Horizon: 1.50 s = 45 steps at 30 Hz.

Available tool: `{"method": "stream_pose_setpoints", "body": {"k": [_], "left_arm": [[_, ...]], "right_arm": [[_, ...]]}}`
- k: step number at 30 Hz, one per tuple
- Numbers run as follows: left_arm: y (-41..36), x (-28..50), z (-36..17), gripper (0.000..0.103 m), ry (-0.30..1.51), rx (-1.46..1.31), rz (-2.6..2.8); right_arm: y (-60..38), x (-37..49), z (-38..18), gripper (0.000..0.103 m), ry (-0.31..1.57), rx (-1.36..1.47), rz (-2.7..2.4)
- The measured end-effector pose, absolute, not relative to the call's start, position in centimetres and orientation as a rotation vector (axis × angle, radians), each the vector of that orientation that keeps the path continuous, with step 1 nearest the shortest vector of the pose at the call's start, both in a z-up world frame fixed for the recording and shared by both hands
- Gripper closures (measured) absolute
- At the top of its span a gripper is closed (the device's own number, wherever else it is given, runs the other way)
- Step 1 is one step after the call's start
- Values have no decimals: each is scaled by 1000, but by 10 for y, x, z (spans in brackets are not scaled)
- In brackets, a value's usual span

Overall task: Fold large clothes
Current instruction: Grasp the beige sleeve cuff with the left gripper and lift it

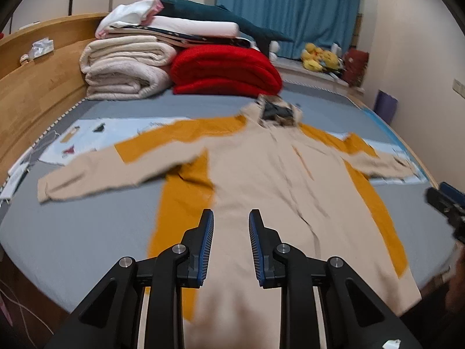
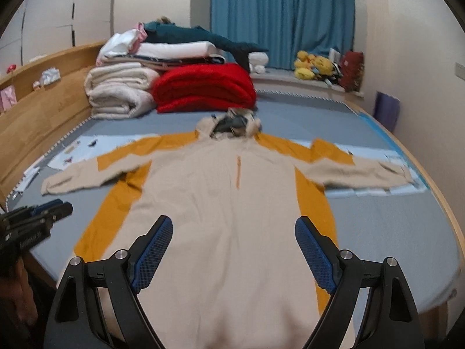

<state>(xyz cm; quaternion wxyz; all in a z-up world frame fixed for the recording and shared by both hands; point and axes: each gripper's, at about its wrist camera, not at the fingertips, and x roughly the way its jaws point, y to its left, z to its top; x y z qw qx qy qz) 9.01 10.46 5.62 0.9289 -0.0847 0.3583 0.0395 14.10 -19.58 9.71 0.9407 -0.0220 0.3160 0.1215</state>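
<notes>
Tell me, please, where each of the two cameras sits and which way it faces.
Left wrist: on the left claw, looking down its narrow-set, empty fingers along the beige and orange garment on the bed; the right claw shows at the right edge.
Right wrist: on the right claw, wide open, same direction; the left claw shows at left.
Shared: garment, bed, red blanket, blue curtain.

beige and mustard garment [image 2: 232, 203], grey bed sheet [image 2: 392, 232], red blanket [image 2: 203, 87].

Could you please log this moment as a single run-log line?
stage: pre-fold | garment: flat on bed, sleeves spread | left gripper: open, empty | right gripper: open, empty
</notes>
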Motion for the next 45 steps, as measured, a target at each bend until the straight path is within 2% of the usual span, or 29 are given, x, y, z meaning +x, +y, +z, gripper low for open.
{"method": "stream_pose_setpoints", "body": {"k": [6, 10, 15, 20, 22, 24, 29, 38, 41, 42, 43, 45], "left_arm": [[212, 153, 40, 81, 781, -231, 213], [275, 180, 8, 81, 814, -258, 308], [354, 187, -41, 81, 910, -358, 439], [414, 185, -76, 81, 941, -492, 555], [436, 182, -84, 81, 931, -538, 606], [458, 177, -92, 80, 925, -605, 650], [504, 164, -116, 72, 901, -766, 738], [553, 143, -145, 72, 803, -1057, 794], [555, 147, -142, 76, 788, -1052, 804], [556, 148, -141, 82, 778, -1047, 812], [556, 150, -141, 95, 779, -1040, 823], [555, 152, -136, 98, 774, -1004, 864]], "right_arm": [[-182, 218, 125, 43, 600, -24, 273], [-170, 268, 140, 47, 563, -19, 301], [-163, 304, 130, 46, 525, -18, 318], [-151, 335, 107, 45, 620, 20, 364], [-143, 343, 99, 31, 625, -19, 379], [-139, 350, 90, 26, 630, -30, 379], [-133, 369, 68, 26, 707, -14, 387], [-120, 384, 40, 27, 809, 12, 398], [-118, 391, 26, 44, 861, 16, 386], [-117, 392, 23, 53, 876, 20, 383], [-118, 395, 17, 64, 900, 29, 377], [-120, 398, 10, 70, 927, 43, 371]]}}
